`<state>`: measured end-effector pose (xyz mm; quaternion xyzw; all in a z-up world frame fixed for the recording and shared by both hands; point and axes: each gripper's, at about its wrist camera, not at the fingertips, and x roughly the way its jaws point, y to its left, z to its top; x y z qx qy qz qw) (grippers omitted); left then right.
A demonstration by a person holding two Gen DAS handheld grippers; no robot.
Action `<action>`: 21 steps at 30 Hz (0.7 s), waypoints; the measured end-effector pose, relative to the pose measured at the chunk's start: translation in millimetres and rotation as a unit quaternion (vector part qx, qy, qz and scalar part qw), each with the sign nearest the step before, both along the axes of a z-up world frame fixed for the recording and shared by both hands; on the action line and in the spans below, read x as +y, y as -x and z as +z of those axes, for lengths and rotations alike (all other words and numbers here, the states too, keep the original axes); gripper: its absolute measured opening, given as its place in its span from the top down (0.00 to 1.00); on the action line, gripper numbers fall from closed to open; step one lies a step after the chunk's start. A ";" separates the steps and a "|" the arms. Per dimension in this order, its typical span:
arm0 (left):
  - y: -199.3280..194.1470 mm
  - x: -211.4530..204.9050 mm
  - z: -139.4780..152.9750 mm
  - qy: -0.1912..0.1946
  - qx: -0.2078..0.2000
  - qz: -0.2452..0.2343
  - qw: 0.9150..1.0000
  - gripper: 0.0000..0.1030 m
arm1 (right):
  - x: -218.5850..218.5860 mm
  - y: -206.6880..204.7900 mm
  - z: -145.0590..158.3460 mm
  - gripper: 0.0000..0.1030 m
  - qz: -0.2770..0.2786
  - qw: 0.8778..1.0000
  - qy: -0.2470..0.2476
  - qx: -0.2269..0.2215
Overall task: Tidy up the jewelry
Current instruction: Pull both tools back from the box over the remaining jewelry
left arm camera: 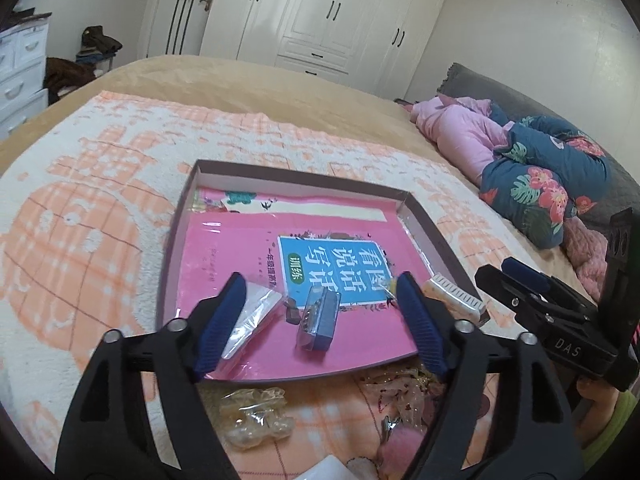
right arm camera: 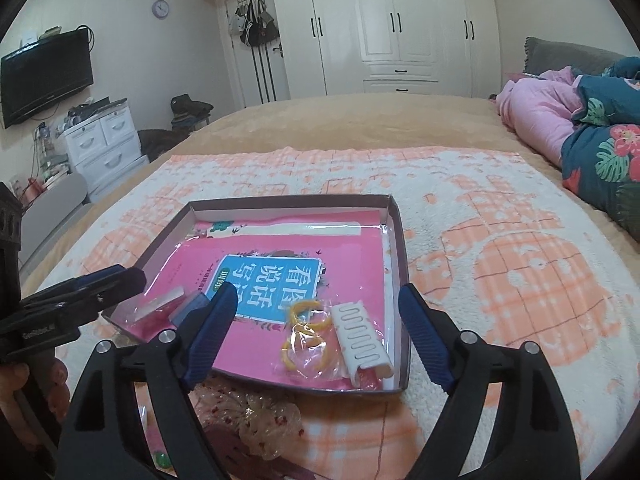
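Note:
A shallow brown-rimmed box [left arm camera: 304, 176] [right arm camera: 288, 200] lined with a pink book lies on the blanket. In it are a small clear case of jewelry [left arm camera: 318, 318], a clear flat bag [left arm camera: 250, 316] [right arm camera: 160, 306], a bag of yellow rings [right arm camera: 306, 334] and a white comb-like clip [left arm camera: 452, 296] [right arm camera: 362, 338]. My left gripper [left arm camera: 322, 324] is open and empty above the case. My right gripper [right arm camera: 318, 336] is open and empty above the ring bag; it also shows in the left wrist view [left arm camera: 516, 280]. Loose jewelry bags [left arm camera: 256, 416] [right arm camera: 256, 420] lie in front of the box.
The box sits on an orange-and-white blanket [right arm camera: 500, 240] on a tan bed. A pink and floral quilt [left arm camera: 528, 168] [right arm camera: 580, 128] is heaped at the right. White wardrobes [right arm camera: 400, 20] stand behind the bed, drawers [right arm camera: 104, 140] and a TV at left.

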<state>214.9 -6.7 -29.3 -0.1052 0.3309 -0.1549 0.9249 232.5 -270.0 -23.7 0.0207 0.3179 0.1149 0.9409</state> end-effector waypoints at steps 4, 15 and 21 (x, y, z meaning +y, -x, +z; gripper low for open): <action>6.8 3.4 7.7 0.005 -0.010 0.008 1.000 0.24 | 0.6 9.6 9.6 0.18 -0.004 1.000 0.001 -0.009; 32.9 12.0 26.6 0.018 -0.028 0.024 0.999 0.15 | 5.0 42.4 32.8 0.16 -0.003 0.999 -0.002 -0.037; 52.0 14.0 34.5 0.005 -0.043 0.029 0.999 0.13 | 6.4 59.2 39.8 0.14 0.009 0.999 -0.004 -0.052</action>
